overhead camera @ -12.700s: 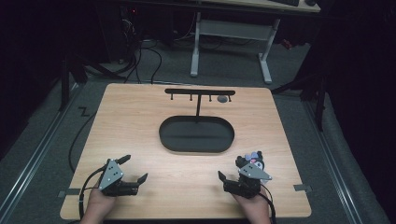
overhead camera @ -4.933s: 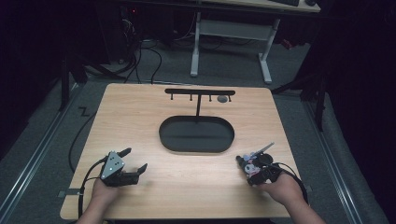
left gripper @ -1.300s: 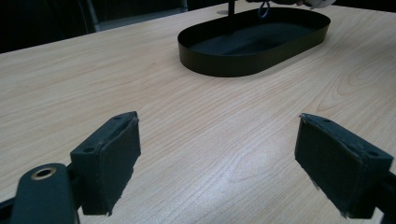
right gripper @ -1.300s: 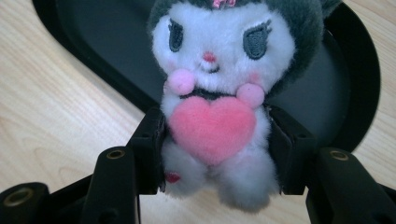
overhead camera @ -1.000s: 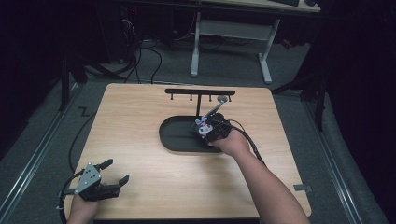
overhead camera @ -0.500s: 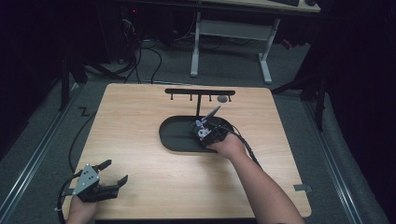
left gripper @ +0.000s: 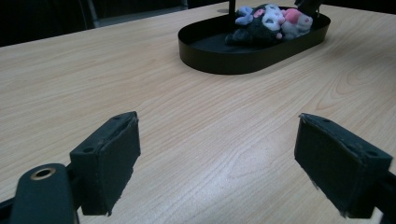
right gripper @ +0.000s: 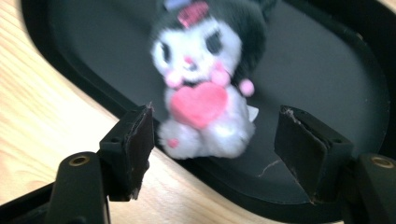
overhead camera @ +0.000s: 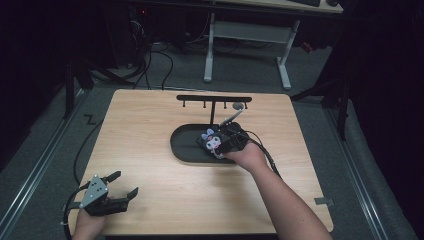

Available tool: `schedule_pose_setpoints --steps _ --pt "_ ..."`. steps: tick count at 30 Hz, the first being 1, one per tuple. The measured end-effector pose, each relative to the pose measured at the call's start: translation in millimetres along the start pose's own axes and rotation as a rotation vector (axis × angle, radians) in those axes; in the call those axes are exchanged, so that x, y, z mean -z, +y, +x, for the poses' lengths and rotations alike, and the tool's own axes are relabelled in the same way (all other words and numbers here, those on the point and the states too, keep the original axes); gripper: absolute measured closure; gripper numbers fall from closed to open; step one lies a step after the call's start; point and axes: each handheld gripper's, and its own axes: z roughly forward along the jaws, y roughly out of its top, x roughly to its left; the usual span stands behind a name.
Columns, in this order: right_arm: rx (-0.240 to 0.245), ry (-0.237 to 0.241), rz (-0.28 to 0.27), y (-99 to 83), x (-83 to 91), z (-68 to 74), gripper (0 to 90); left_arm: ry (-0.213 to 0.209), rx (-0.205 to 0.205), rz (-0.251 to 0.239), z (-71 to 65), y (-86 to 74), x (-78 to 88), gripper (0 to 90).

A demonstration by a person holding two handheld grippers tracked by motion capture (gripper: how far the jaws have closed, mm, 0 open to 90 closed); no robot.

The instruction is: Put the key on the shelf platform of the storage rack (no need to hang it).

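Observation:
A small black-and-white plush toy [overhead camera: 211, 142] with a pink heart lies inside the black oval tray [overhead camera: 182, 146] at the table's middle. My right gripper [overhead camera: 219, 145] hovers at the tray's near right rim. In the right gripper view its jaws have just been opening, and the plush toy [right gripper: 205, 88] sits between and just beyond the pads of the right gripper [right gripper: 212, 135], untouched. My left gripper [overhead camera: 124, 183] rests at the near left corner, open and holding nothing. The left gripper [left gripper: 217, 163] looks across bare wood at the tray [left gripper: 219, 60] and the plush toy [left gripper: 266, 21].
A black stand [overhead camera: 215, 100] with a crossbar of small hooks rises just behind the tray. The wooden table [overhead camera: 150, 130] has bare wood on both sides of the tray. Cables trail from both grippers. The floor around is dark, with a desk frame beyond.
The right gripper's jaws have spread apart and the plush now lies in the tray, free of the pads. The right hand shifted slightly toward the near side. The left gripper stayed put.

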Motion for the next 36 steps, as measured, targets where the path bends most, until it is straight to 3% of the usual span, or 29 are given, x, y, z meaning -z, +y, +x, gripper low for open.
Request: schedule_pose_setpoints --steps 1,9,17,20,25,28,36 --pt "0.006 0.014 -0.010 0.1 2.6 -0.3 29.1 0.002 0.002 -0.005 0.0 0.1 0.5 14.9" --pt "0.045 -0.014 -0.067 -5.4 16.2 0.8 29.3 -0.005 -0.014 0.007 -2.0 1.5 -4.9 14.9" --pt "0.044 -0.008 -0.087 -16.2 23.0 2.2 28.9 -0.017 -0.027 0.022 -5.8 1.2 -8.3 14.9" --pt "0.058 -0.032 -0.099 -22.4 28.8 0.4 28.9 -0.016 -0.033 0.019 -4.1 3.0 -9.8 14.9" --pt "0.036 -0.023 -0.146 -38.4 33.6 -5.1 28.9 -0.025 -0.031 0.017 -4.5 6.1 -16.5 14.9" --pt "0.031 -0.026 -0.174 -48.5 32.0 -6.6 28.5 -0.033 -0.057 0.027 -8.7 6.9 -19.7 14.9" --pt "0.007 -0.012 -0.233 -79.1 26.0 -10.7 28.6 -0.051 -0.067 0.034 -12.1 9.1 -24.0 14.9"
